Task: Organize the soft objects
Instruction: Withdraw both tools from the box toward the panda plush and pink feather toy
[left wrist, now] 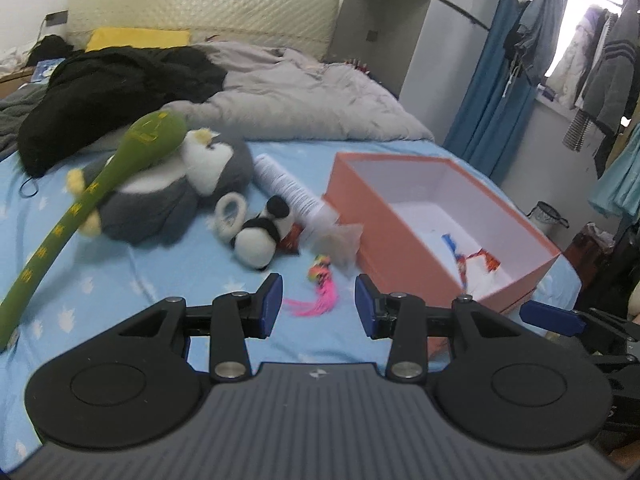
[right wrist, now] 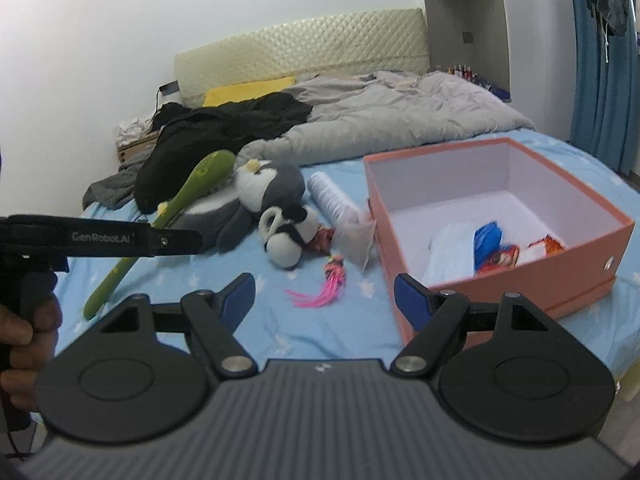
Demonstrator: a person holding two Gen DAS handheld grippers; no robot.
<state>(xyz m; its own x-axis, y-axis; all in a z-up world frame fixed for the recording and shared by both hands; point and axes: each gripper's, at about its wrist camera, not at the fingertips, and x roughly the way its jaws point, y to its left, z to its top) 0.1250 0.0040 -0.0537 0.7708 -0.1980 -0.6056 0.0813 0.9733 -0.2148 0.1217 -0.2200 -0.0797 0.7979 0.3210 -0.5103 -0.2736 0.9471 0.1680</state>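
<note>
An open orange box point(left wrist: 348, 196) point(right wrist: 560, 280) stands on the blue bed sheet and holds a few colourful soft items point(right wrist: 496, 248). Left of it lie a grey penguin plush point(left wrist: 180, 192) point(right wrist: 260, 192), a long green plush club point(left wrist: 80, 204) point(right wrist: 180, 204), a small panda plush point(left wrist: 260, 236) point(right wrist: 286, 240), a white roll point(left wrist: 284, 188) point(right wrist: 328, 194), a clear pouch point(left wrist: 340, 240) point(right wrist: 354, 240) and a pink tassel toy point(left wrist: 318, 288) point(right wrist: 326, 286). My left gripper point(left wrist: 319, 306) is open and empty, just short of the tassel. My right gripper point(right wrist: 325, 300) is open and empty, near the box's front corner.
A grey duvet point(left wrist: 304, 96) point(right wrist: 392, 116), black clothes point(left wrist: 120, 88) point(right wrist: 224, 128) and a yellow pillow point(left wrist: 136, 38) lie at the bed's head. Blue curtains point(left wrist: 496, 80) and hanging clothes point(left wrist: 600, 48) are at the right. The left gripper's body point(right wrist: 100, 236) crosses the right wrist view.
</note>
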